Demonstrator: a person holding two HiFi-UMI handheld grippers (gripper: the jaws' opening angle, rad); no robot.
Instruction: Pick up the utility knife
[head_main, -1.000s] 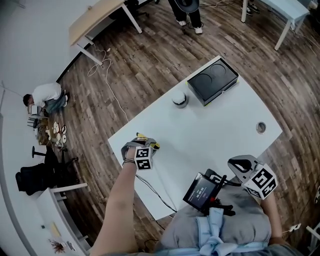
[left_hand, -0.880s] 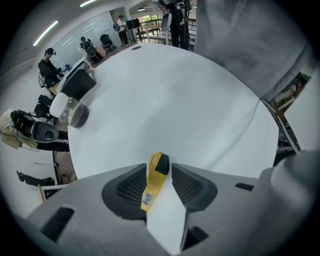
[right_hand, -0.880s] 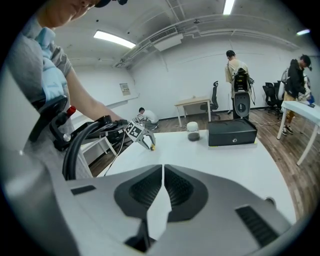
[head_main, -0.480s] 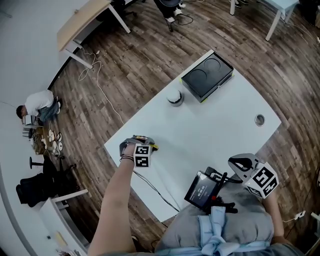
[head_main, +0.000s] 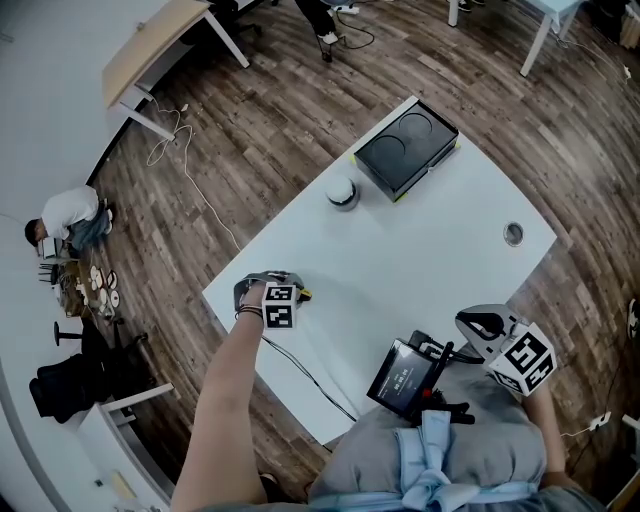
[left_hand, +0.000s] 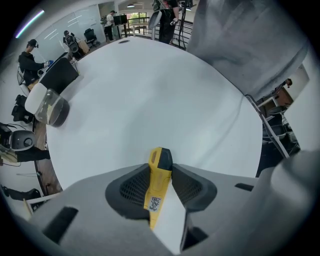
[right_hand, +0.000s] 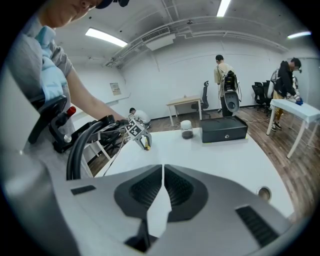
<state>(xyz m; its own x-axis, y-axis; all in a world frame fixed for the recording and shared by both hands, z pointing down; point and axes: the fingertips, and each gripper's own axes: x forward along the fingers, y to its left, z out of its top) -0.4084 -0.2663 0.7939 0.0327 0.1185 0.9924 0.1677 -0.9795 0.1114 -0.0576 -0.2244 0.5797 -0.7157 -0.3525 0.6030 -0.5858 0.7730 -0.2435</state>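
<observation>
The utility knife (left_hand: 157, 184) sits clamped between the jaws of the left gripper (left_hand: 159, 170), its yellow body and black nose poking out past the pads toward 12 o'clock in the left gripper view. In the head view this grip is near the 9 o'clock corner of the white table (head_main: 430, 250). Over the last second the gripper has barely shifted against that corner; most of the apparent drift is the head camera moving, since the black box (head_main: 405, 150) and the small jar (head_main: 342, 193) at the table's 12 o'clock end slide with it. My reading is that the grasp is made and the lift is only about to start, or has scarcely begun. The right gripper (right_hand: 163, 172) hangs off the table at 5 o'clock in the head view, close to the person's body, with its jaws pressed together on nothing. Whether the knife has left the tabletop cannot be told: no view shows a gap under it. Its rear half runs back under the gripper's body, no blade is visible, and the print on its small label is too small to read. From the right gripper view only a sliver of yellow shows at 11 o'clock.
</observation>
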